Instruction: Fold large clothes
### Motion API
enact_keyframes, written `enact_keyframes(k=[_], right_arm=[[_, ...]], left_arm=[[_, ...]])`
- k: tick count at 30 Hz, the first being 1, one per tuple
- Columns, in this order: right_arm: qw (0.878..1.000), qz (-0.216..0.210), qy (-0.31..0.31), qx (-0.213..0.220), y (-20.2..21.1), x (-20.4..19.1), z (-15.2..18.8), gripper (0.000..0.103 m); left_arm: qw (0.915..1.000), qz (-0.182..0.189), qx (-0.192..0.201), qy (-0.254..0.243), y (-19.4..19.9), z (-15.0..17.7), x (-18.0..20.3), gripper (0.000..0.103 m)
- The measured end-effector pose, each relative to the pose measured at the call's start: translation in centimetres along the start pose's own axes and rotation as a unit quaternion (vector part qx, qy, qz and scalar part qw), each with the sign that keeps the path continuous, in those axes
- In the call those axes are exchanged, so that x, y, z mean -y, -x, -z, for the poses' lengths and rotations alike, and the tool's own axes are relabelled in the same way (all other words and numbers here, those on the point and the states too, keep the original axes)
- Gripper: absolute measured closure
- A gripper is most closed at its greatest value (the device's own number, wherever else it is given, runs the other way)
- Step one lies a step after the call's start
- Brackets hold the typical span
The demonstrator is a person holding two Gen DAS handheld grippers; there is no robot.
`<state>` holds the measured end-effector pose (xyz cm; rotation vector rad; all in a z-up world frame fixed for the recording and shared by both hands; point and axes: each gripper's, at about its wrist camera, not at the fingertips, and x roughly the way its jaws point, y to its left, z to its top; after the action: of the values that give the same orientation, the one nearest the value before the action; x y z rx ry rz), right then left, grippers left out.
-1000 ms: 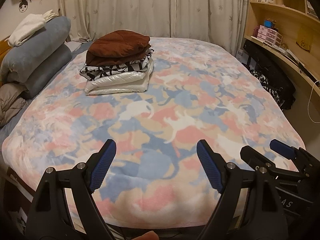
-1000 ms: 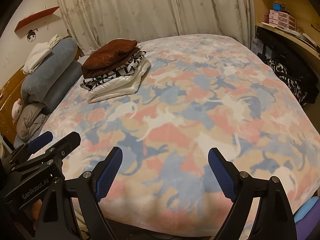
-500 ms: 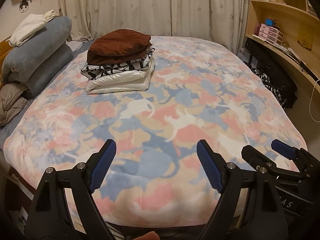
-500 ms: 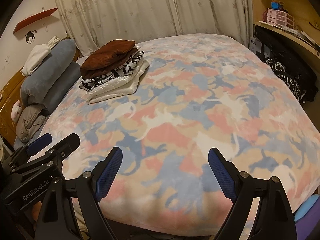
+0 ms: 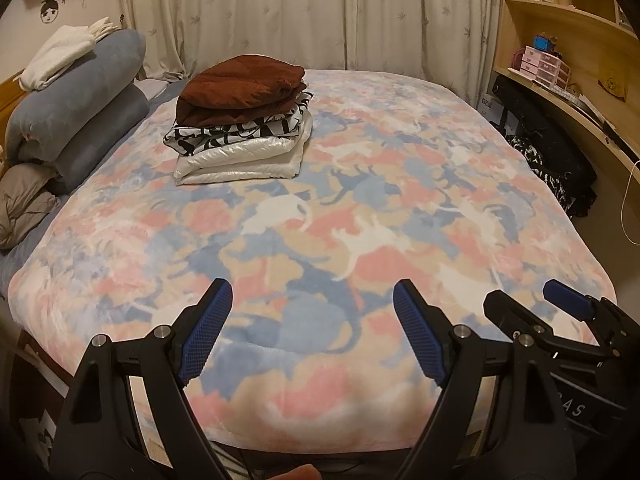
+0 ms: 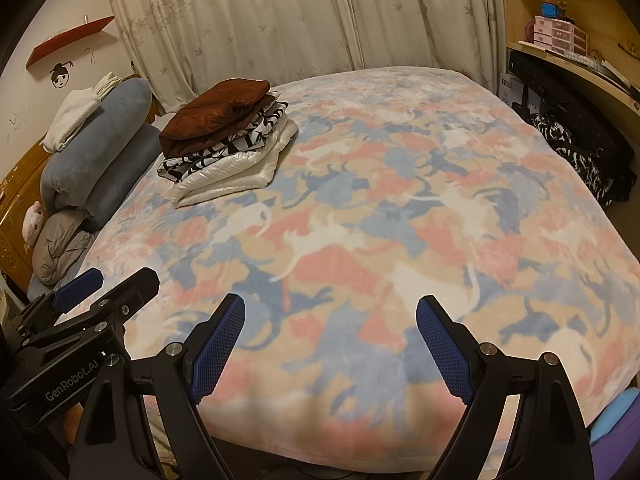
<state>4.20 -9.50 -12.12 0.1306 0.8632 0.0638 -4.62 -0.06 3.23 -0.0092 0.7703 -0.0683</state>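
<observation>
Bed [image 5: 420, 184] fills the room, covered by a pastel cat-print blanket; near half bare. Far left on it: stack of folded clothes [image 5: 244, 120], brown garment [image 5: 244, 82] on top, black-and-white one and white ones beneath, edges roughly squared. Dark patterned clothing [image 6: 580, 152] heaped off the bed's right edge, below the shelves; probably the next piece, not certain.

Left gripper [image 5: 308, 334] and right gripper [image 6: 330, 344] hover side by side over the near edge, both spread wide, nothing between the pads.

Judgement: between garments. To do the next one well, lay it flat on the bare near area, pinch two matching corners, fold along seams, then match the stack's footprint.
</observation>
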Motion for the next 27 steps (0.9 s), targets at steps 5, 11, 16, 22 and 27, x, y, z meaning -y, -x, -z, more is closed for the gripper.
enact_keyframes(k=[5,11,16,22,27], right_arm=[[1.000,0.000,0.000,0.000,0.0,0.0,0.0,0.014],[1.000,0.000,-0.001,-0.001,0.0,0.0,0.0,0.014],[1.000,0.001,-0.001,-0.001,0.0,0.1,0.0,0.014],[1.000,0.000,-0.002,-0.005,0.2,0.2,0.4,0.014],[1.000,0.001,-0.004,-0.007,0.2,0.2,0.8,0.014]], left_arm=[[1.0000,-0.001,0.000,0.000,0.0,0.1,0.0,0.022],[1.0000,-0.002,-0.003,0.002,0.2,0.5,-0.2,0.022],[1.0000,-0.003,-0.004,0.002,0.1,0.8,-0.5,0.022],[0.9999,-0.004,-0.011,0.002,0.0,1.5,-0.9,0.022],[0.9999,-0.005,-0.012,0.001,-0.4,1.3,-0.9,0.022]])
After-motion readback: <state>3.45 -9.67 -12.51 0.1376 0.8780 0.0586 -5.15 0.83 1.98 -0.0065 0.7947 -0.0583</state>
